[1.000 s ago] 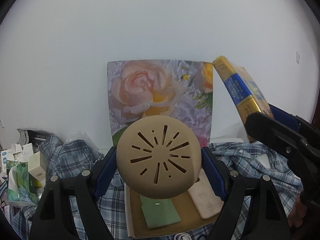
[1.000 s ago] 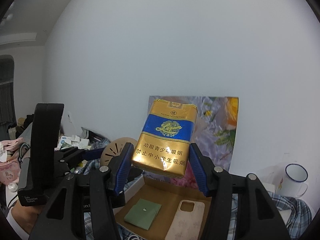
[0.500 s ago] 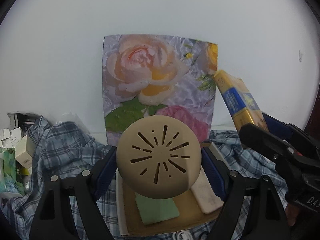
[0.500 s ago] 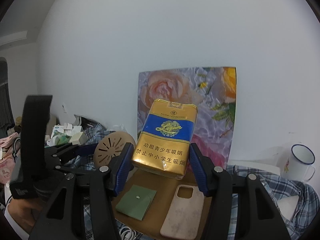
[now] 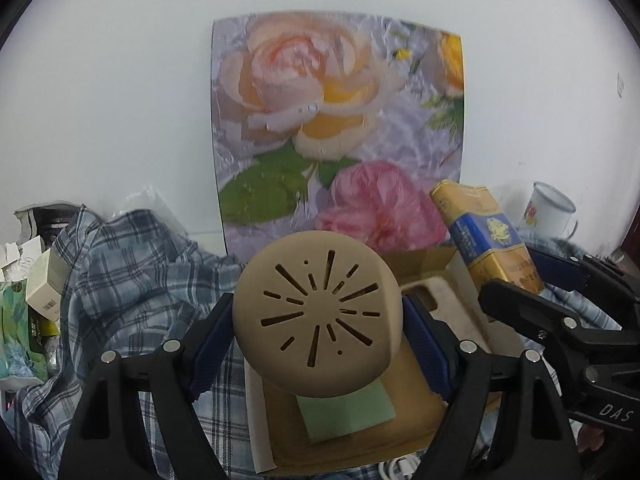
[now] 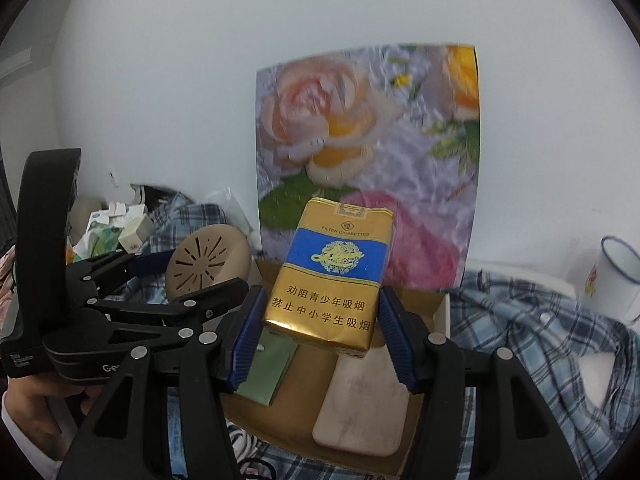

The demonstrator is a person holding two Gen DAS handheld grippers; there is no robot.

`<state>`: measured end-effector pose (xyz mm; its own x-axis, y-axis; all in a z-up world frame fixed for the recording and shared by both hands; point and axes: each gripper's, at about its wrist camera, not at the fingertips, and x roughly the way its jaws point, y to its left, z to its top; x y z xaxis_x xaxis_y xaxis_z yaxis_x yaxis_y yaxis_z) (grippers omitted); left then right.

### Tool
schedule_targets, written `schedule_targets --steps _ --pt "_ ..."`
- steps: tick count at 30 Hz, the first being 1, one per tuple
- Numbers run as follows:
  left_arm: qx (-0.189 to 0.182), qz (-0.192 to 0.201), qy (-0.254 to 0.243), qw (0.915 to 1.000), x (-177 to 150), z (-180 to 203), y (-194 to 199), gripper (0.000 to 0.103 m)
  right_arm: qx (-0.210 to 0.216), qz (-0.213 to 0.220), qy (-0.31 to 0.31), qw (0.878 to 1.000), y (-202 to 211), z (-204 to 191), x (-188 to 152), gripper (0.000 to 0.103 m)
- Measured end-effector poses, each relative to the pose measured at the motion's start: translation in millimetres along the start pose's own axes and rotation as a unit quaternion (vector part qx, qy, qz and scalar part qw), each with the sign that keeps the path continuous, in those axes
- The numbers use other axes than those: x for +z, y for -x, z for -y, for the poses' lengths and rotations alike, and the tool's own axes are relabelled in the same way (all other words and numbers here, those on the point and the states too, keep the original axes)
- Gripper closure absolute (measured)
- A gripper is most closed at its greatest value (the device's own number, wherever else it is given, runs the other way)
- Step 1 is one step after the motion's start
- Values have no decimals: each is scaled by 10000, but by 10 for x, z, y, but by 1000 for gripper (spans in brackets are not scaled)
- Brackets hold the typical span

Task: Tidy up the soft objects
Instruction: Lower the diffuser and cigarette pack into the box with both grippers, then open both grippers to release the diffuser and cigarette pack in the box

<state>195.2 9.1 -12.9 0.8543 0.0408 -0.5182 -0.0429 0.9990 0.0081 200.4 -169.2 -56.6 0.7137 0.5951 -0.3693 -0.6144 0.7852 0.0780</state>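
My left gripper clamps the round tan slotted disc; my right gripper grips the gold-blue cigarette pack, both above the open cardboard box, floral lid far

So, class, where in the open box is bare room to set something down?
Bare cardboard shows between the green pouch and the phone case, and behind both, up to the floral lid. Crowded: the small cartons at left and the plaid shirt round the box.
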Motion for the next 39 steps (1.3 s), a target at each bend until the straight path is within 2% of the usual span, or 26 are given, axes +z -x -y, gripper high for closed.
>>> schedule_targets --steps 11,22,24,25,27,29,31,39 --pt "-100 -517 -120 9985 -160 46 -295 20 57 -680 -148 9976 -303 112 -199 47" --pt "-65 -781 -148 9968 -234 29 -419 20 65 -956 -147 9953 -435 141 -277 47" --pt "-71 -784 -124 9968 -237 22 -417 15 40 -960 -125 9953 -433 136 -268 46" --pt "-9 -721 -60 9974 -226 6 -404 13 32 -940 -117 9955 -428 135 -265 44" --pt "128 -564 -13 9983 -201 -13 -358 0 -3 -917 -113 9957 -419 137 -257 31" --pt "357 -287 -23 9989 -171 -48 -275 0 -71 -816 -152 9965 -381 166 -243 14" --pt "205 -254 63 9994 -152 -95 -238 0 -68 -716 -218 9972 -332 203 -216 2" --pt "223 -118 -4 9997 -98 -100 -132 0 -91 -254 -190 9995 -109 196 -61 1"
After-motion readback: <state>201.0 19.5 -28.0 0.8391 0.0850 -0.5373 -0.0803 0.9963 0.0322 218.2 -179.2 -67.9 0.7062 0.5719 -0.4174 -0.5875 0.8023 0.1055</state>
